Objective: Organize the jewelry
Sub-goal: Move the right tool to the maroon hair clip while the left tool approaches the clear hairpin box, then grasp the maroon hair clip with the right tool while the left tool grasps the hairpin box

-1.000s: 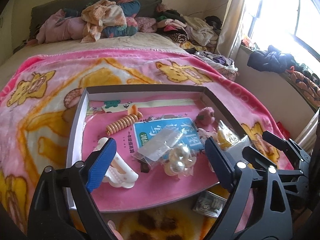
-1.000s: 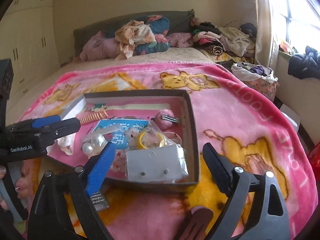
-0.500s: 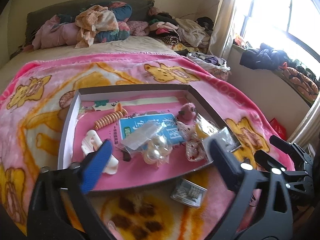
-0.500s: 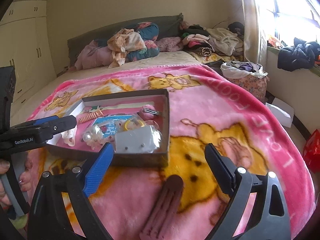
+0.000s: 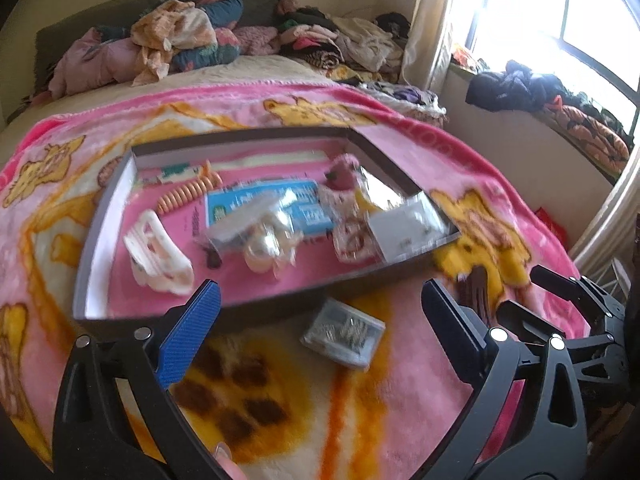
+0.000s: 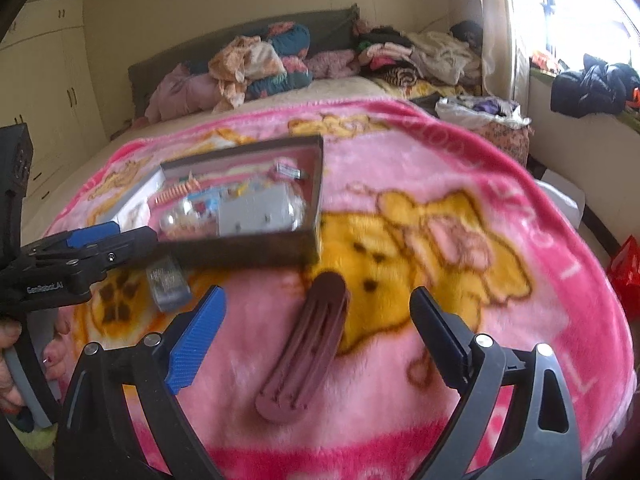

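A shallow grey box (image 5: pixel 90 240) with a pink floor lies on the pink cartoon blanket. In it are a white claw clip (image 5: pixel 158 254), an orange spiral tie (image 5: pixel 188 194), bagged pearls (image 5: pixel 266 246), a pink pompom (image 5: pixel 340 170) and a grey card in a bag (image 5: pixel 404 228). A small clear packet of metal pins (image 5: pixel 342 334) lies on the blanket before the box. My left gripper (image 5: pixel 320 296) hangs open over that packet, holding nothing. A maroon comb-like clip (image 6: pixel 308 344) lies between the fingers of my open right gripper (image 6: pixel 316 298), untouched.
Piled clothes and bedding (image 5: pixel 188 40) fill the bed's head. A window sill with dark garments (image 5: pixel 516 88) runs along the right. A wardrobe (image 6: pixel 44 92) stands at the left. A person's hand (image 6: pixel 12 340) holds the left gripper's handle (image 6: pixel 44 280).
Both grippers have drawn back from the box toward the bed's near edge. The box now looks farther off, and the packet and maroon clip have come into view. The left jaws widened a little.
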The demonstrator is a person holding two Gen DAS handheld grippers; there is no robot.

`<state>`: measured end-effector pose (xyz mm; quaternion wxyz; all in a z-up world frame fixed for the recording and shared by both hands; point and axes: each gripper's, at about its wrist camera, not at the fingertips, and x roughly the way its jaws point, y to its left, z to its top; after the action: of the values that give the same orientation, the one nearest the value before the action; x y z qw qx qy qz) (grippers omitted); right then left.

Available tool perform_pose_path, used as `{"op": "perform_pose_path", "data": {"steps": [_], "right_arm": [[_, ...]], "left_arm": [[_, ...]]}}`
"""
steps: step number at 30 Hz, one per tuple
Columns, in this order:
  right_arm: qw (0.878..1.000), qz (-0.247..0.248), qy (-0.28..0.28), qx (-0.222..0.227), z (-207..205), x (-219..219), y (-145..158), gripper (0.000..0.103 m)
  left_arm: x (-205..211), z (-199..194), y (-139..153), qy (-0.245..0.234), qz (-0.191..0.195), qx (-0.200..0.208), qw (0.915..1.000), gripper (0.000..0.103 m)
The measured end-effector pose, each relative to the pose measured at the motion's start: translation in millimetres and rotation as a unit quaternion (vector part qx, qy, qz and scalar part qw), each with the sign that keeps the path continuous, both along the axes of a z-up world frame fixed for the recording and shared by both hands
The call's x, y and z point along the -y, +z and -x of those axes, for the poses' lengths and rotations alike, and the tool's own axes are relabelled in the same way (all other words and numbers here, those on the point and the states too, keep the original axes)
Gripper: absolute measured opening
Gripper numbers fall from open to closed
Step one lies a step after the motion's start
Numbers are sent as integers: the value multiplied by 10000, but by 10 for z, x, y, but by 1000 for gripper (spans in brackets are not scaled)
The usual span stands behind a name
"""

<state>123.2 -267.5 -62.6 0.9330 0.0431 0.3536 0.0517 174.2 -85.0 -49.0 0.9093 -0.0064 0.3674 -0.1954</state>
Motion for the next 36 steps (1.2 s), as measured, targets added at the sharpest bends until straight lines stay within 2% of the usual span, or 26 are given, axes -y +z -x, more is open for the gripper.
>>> {"op": "perform_pose_path", "data": {"steps": [8,11,13,15,17,19,21,24,29,36], "right_arm": [[9991,-1,73,-416,-98,-86,-221,89],[9981,42,109,-610,-146,-117,-302,77],[9973,99,112,-722,-161,-131,-350,63],[9973,-82,184,-709,-150,-102,-346,45],[9972,-221,200,-689,-131,-75,-337,34],[9968,-363,214,-676,-110,-45,-320,33],[9967,-500,218,-606,-75,-19,-284,32],[9967,-641,230,-452,0,12,-213,32],[9966,-713,272,-305,101,9,-116,32],[9964,-691,442,-190,141,-110,8,32]], "left_arm": [[56,88,-230,-153,-234,-147,9995,92],[95,73,-283,-203,-253,-179,9993,92],[133,66,-312,-223,-281,-186,9992,92],[175,60,-334,-204,-331,-165,9991,92],[187,45,-339,-198,-301,-181,9992,90],[204,20,-355,-184,-318,-214,9991,76],[211,6,-361,-177,-339,-223,9990,67],[224,8,-365,-204,-372,-228,9988,44],[216,64,-321,-311,-336,-180,9988,44],[-5,130,-64,-229,-58,14,9997,44]]}}
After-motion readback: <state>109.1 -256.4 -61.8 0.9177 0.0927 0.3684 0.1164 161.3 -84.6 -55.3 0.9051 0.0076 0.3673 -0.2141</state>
